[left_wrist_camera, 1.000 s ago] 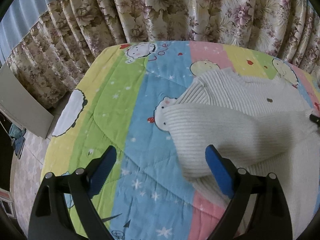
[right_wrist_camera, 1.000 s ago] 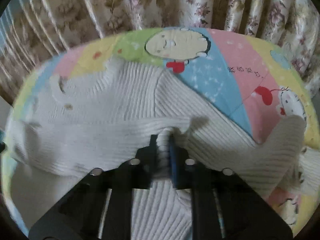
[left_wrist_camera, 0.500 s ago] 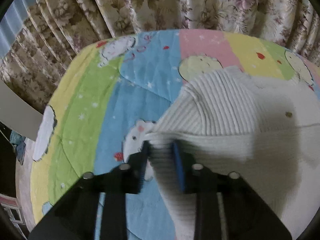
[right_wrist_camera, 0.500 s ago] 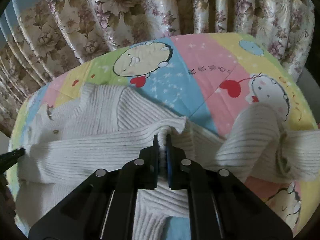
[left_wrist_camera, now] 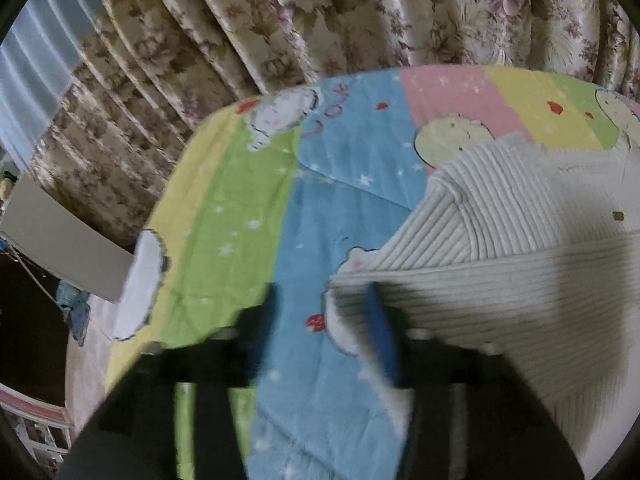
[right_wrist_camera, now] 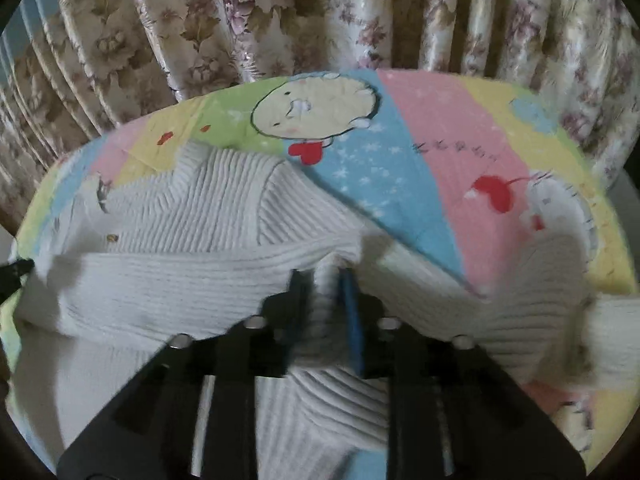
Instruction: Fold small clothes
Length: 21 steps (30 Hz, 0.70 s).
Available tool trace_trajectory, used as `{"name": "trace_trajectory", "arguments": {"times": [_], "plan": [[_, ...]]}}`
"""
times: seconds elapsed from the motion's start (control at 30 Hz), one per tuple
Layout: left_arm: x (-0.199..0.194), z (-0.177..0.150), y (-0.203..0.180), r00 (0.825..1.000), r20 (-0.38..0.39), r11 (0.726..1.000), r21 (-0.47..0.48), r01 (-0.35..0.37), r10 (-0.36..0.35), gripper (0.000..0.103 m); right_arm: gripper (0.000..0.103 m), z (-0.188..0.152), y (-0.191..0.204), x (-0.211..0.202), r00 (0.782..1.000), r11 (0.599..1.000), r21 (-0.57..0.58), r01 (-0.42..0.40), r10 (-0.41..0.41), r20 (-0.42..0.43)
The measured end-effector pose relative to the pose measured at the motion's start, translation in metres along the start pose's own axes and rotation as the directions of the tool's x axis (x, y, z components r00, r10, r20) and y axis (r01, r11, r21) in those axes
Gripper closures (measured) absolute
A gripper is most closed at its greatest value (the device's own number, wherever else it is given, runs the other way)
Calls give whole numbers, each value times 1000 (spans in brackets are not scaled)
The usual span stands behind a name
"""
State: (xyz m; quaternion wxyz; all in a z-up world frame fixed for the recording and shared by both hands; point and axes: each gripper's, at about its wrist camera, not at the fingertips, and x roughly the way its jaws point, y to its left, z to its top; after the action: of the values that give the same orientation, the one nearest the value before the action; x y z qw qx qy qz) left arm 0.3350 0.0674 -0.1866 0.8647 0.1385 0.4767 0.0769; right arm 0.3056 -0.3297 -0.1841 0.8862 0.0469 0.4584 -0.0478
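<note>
A white ribbed knit sweater (left_wrist_camera: 500, 240) lies on a colourful cartoon quilt (left_wrist_camera: 248, 216). Its lower part is folded up over the chest. My left gripper (left_wrist_camera: 320, 308) is open beside the fold's left corner, with the right blue finger against the knit and nothing between the jaws. In the right wrist view the sweater (right_wrist_camera: 192, 240) spreads across the quilt (right_wrist_camera: 440, 152), with one sleeve (right_wrist_camera: 560, 280) lying out to the right. My right gripper (right_wrist_camera: 326, 296) has its jaws slightly apart with a bunch of the folded edge still between them. Both views are motion-blurred.
Floral curtains (left_wrist_camera: 320, 20) hang close behind the bed on the far side. A grey board (left_wrist_camera: 52, 240) and floor clutter lie off the bed's left edge. The quilt's blue and green stripes to the left of the sweater are bare.
My left gripper, shut on the fold's corner half a second ago, has opened and let it go. My right gripper's jaws have widened a little around the knit.
</note>
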Motion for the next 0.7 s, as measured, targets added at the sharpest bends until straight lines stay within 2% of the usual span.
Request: {"name": "trace_trajectory", "arguments": {"times": [0.17,0.27,0.37,0.5,0.57,0.67,0.7], "plan": [[-50,0,-8,993,67,995,-31,97,-95,34,73,-3,-13,-36,997,1000,19,16,-17,71],[-67,4,-46,974,87,978,30,205,-207,28,66,-3,2,-43,994,998,-15,-55,56,94],[-56,4,-87,980,68,977,112,179,-188,28,65,-8,30,-26,990,988,-84,-133,135,25],[-22,-7,-99,989,-24,979,139,151,-149,26,66,-18,50,-6,992,980,-154,-124,120,-33],[-18,-14,-85,981,-24,975,105,194,-192,25,68,-20,40,-7,995,982,-161,-97,94,-29],[-18,-18,-69,987,-18,983,83,161,-160,23,68,-21,5,-15,1000,995,-95,-23,22,-15],[-21,-19,-65,985,-16,982,73,172,-171,24,68,-21,-5,-15,1000,997,-69,-19,17,-21]]}}
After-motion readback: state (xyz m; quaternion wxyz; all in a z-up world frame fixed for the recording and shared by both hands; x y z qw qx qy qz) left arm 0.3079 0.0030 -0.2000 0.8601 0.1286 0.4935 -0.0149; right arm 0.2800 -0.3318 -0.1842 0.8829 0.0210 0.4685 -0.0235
